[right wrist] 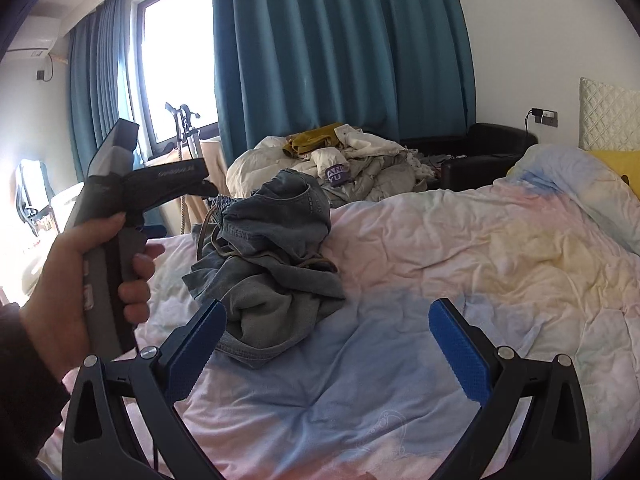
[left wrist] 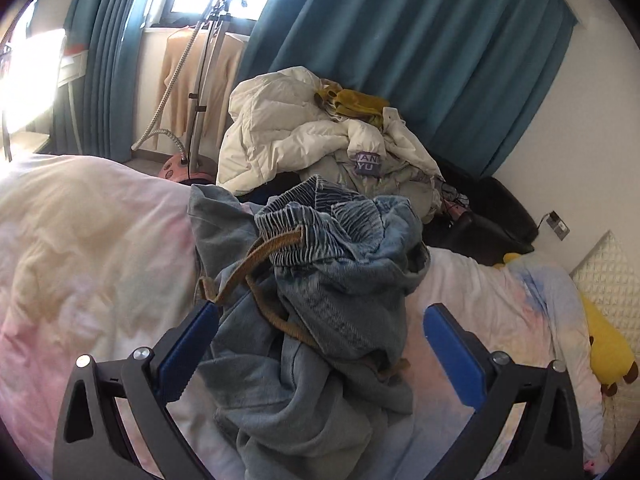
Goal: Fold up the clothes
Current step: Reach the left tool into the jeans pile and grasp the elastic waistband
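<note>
**A:** Left wrist view first. The left gripper point(left wrist: 320, 344) has its jaws spread wide with nothing clamped, though the crumpled jeans point(left wrist: 312, 280) sit right between the blue pads point(left wrist: 188, 344). They're heaped mid-bed on the pastel duvet point(left wrist: 88, 248), elastic waistband point(left wrist: 316, 216) up at the far end, and a tan drawstring point(left wrist: 256, 256) loops out, brushing the left pad. How would you grab it?

**B:** I'd guess soft but fairly weighty denim, floppy, no stiffness, so it'll sag off any single pinch. The waistband is the thickest, grippiest bit; I'd go there, not the drawstring, which would probably just slide out.

**A:** Right wrist view: the right gripper point(right wrist: 326, 344) is also wide open and empty, hovering over bare duvet with the jeans just far-left of it, near its left pad. A hand point(right wrist: 80, 276) holds the other tool at left.

**B:** Then take the two waistband corners, one per claw, and lift to shake it flat. The laundry pile point(right wrist: 340, 160) beyond stays out of it.
</note>
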Demonstrator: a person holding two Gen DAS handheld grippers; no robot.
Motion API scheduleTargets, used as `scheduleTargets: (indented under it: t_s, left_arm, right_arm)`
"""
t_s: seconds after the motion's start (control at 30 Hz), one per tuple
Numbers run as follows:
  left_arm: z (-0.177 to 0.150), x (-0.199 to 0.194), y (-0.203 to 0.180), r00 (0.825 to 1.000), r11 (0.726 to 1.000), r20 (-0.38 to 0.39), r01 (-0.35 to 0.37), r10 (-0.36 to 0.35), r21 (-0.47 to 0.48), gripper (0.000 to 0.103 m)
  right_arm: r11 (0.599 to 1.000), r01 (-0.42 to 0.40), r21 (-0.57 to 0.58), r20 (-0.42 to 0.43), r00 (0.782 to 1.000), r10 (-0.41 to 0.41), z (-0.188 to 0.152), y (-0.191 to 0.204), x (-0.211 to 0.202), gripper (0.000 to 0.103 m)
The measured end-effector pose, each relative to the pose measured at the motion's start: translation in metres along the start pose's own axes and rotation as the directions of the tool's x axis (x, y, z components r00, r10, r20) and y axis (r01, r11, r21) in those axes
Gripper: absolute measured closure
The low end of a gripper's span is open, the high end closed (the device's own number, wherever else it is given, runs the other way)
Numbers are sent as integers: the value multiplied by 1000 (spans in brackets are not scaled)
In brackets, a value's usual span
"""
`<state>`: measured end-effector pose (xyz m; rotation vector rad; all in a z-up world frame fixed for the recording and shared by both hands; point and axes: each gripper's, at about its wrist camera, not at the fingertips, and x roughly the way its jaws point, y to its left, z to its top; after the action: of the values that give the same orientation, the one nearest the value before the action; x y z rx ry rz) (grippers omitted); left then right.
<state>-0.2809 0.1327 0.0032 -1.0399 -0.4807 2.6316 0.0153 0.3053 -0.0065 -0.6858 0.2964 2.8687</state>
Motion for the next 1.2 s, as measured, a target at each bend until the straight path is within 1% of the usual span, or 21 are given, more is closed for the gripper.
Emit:
scheduleTargets:
  t_s: [0.07, 0.13, 0.23, 0.3, 0.37, 0.43, 0.47, 0.53, 0.6, 0.63, 0.7, 0.77, 0.83, 0.9, 0.97, 1.03, 1.07, 1.13, 1.17, 1.2]
  left_arm:
    - [13, 19, 2, 1000, 998, 15, 1, 0, -56, 0]
    - [24, 39, 4, 1000, 996, 19, -17, 18, -87, 0]
    - [33, 66, 6, 999, 994, 7, -52, 53, -100, 0]
    - [36, 83, 6, 996, 992, -6, -91, 91, -89, 0]
    - [37, 95, 9, 996, 991, -18, -88, 87, -103, 2]
    - [37, 107, 9, 994, 990, -44, -105, 102, -99, 17]
    - [37, 111, 10, 993, 989, -56, -112, 107, -99, 32]
    - [34, 113, 10, 991, 987, -52, -126, 121, -102, 42]
    - [32, 110, 4, 991, 989, -40, -127, 124, -72, 66]
    - [31, 108, 1, 991, 990, -38, -132, 130, -53, 69]
    - [29, 96, -5, 992, 991, -24, -125, 124, -42, 79]
    - [25, 81, -13, 993, 993, -3, -116, 116, -27, 83]
    - [19, 57, -28, 993, 993, 51, -113, 111, 42, 83]
    - [10, 30, -44, 990, 986, 97, -112, 100, 121, 84]
    - [2, 0, -54, 990, 982, 121, -93, 74, 162, 85]
    - [-5, -30, -61, 991, 978, 128, -68, 43, 195, 87]
    - [-10, -45, -63, 992, 976, 126, -56, 30, 209, 87]
    - [-20, -77, -66, 992, 972, 126, -39, 10, 230, 96]
    - [-25, -93, -66, 992, 971, 129, -33, 3, 237, 98]
    - [-31, -106, -63, 993, 970, 115, -17, -11, 244, 98]
  right_arm:
    - [1000, -9, 8, -10, 1000, 10, -4, -3, 9, 0]
    - [1000, -12, 14, -18, 1000, 13, -7, -6, 19, 0]
    - [999, -24, 35, -28, 999, 25, -10, -12, 33, 0]
    - [999, -22, 44, -42, 999, 24, -13, -17, 42, 0]
    - [998, -3, 64, -43, 999, 5, -15, -26, 47, 0]
    - [995, 8, 95, -21, 1000, -6, -15, -38, 50, 0]
    - [995, 18, 102, -19, 1000, -16, -14, -43, 52, 0]
    - [993, 39, 108, -24, 999, -37, -14, -50, 57, 0]
    - [992, 43, 115, -30, 999, -40, -14, -54, 61, 0]
    - [992, 42, 115, -27, 999, -40, -13, -55, 61, 0]
    - [993, 44, 107, -3, 999, -44, -12, -55, 57, 0]
    - [994, 53, 94, 27, 998, -55, -8, -54, 52, 0]
    - [993, 78, 87, 66, 994, -84, -6, -53, 45, 0]
    - [990, 110, 92, 112, 986, -121, -3, -54, 35, 0]
    - [986, 126, 108, 155, 978, -142, 2, -57, 25, 0]
    - [983, 138, 122, 191, 969, -160, 6, -59, 17, 0]
    - [983, 139, 123, 196, 967, -162, 8, -60, 15, 0]
    - [984, 131, 121, 204, 967, -154, 10, -60, 9, 0]
    - [985, 124, 119, 213, 966, -148, 11, -59, 5, 0]
    - [986, 118, 114, 221, 965, -141, 12, -59, 1, 0]
